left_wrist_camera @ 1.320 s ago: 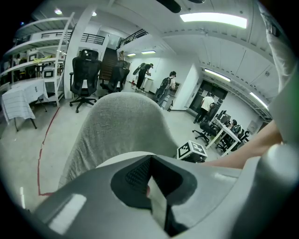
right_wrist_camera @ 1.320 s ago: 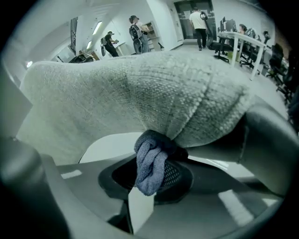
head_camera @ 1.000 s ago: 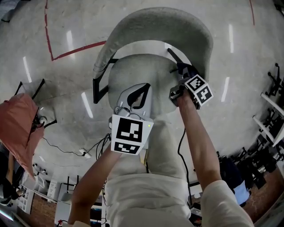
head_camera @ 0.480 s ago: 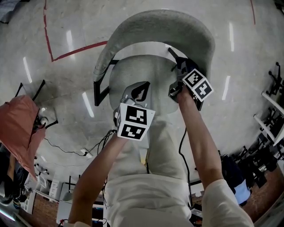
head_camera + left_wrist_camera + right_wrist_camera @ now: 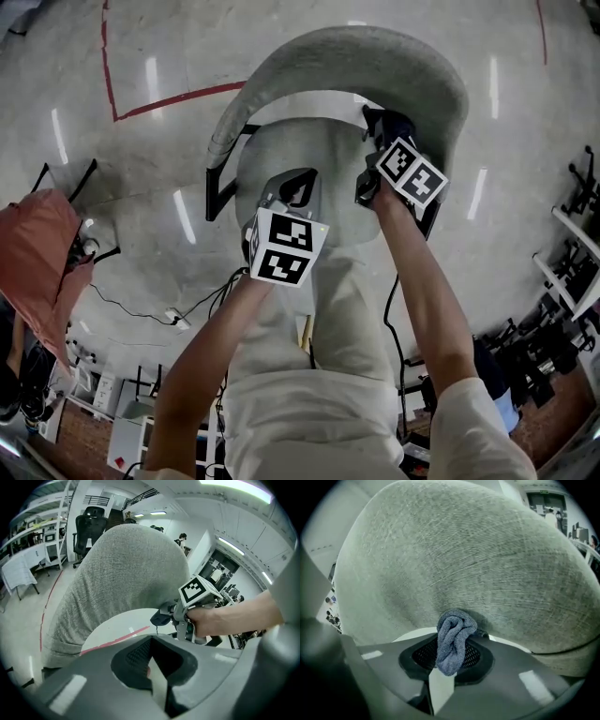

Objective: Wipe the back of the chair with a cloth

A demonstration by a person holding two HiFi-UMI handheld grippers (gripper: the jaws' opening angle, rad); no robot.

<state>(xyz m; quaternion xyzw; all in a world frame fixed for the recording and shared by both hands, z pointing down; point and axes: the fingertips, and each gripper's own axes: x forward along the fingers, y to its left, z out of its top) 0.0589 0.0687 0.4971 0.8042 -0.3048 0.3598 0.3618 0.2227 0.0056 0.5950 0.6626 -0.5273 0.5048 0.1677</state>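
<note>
The chair's curved grey fabric back wraps round its pale seat below me. My right gripper is shut on a bunched dark blue cloth, which it holds against the inner face of the back on the right side. In the right gripper view the cloth hangs from the right gripper and touches the grey back. My left gripper hovers over the seat, shut and holding nothing. The left gripper view shows the left gripper, the back and the cloth.
The chair's black frame juts out at the left. Red tape lines cross the shiny floor. A reddish covered object stands at the left, with cables nearby and equipment racks at the right. A black office chair stands beyond.
The right gripper has carried the cloth a little further up toward the chair back. The left gripper has moved forward over the seat.
</note>
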